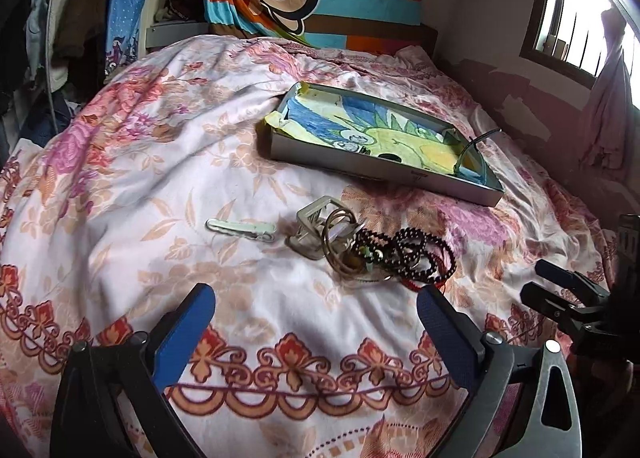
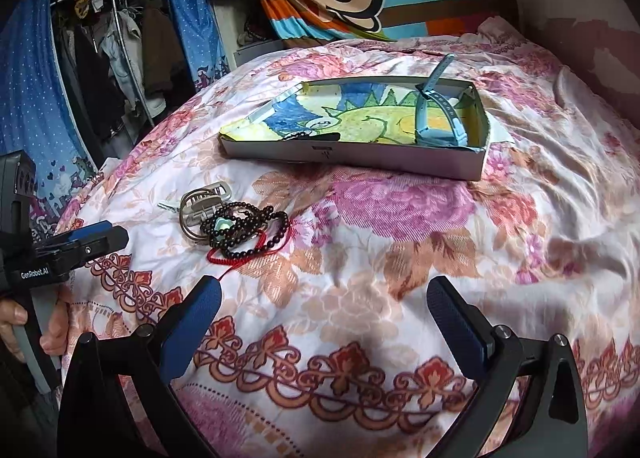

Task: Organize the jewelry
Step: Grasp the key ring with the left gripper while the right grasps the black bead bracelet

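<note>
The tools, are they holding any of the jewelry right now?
No. The left tool and right tool are open and empty; the beaded bracelets lie on the bedspread.

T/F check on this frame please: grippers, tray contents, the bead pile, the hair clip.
1. Both grippers are open and hold nothing. True: left gripper, right gripper.
2. The blue watch lies in the tray. True.
3. The dark bead bracelets are already in the tray. False: they lie piled on the bedspread.
4. The pale hair clip sits on top of the bead pile. False: it lies apart, beside it.
</note>
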Demonstrator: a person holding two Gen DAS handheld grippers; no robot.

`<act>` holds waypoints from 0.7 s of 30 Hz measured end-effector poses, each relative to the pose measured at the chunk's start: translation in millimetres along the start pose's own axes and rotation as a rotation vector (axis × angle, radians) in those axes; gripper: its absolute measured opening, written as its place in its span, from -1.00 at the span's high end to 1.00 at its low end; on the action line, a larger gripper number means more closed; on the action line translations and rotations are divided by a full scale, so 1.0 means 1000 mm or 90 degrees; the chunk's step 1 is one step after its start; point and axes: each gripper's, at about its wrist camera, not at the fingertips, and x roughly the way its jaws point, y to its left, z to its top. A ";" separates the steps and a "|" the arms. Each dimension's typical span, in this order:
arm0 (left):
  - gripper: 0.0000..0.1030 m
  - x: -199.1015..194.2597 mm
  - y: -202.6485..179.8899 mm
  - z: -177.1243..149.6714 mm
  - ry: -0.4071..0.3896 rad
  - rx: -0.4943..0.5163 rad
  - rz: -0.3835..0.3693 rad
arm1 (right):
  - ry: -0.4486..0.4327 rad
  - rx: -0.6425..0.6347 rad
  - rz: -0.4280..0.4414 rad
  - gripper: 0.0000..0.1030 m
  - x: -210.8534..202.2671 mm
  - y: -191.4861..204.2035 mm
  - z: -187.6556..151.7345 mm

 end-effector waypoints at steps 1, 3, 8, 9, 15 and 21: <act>-0.85 0.001 0.000 0.002 0.001 -0.001 -0.005 | 0.002 0.004 0.007 -0.96 0.002 -0.002 0.002; -0.76 0.005 0.001 0.004 0.007 -0.003 -0.013 | 0.010 0.014 0.021 -0.90 0.009 -0.004 0.005; -0.43 0.016 0.003 0.008 0.026 -0.012 -0.036 | 0.032 0.022 0.050 -0.59 0.024 -0.004 0.009; -0.40 0.018 0.003 0.009 0.028 -0.013 -0.041 | 0.035 0.022 0.055 -0.56 0.028 -0.002 0.011; -0.28 0.036 0.006 0.015 0.048 -0.038 -0.070 | 0.042 -0.018 0.078 -0.27 0.041 0.013 0.016; 0.12 0.058 0.009 0.021 0.075 -0.062 -0.091 | 0.039 -0.082 0.095 0.06 0.048 0.030 0.025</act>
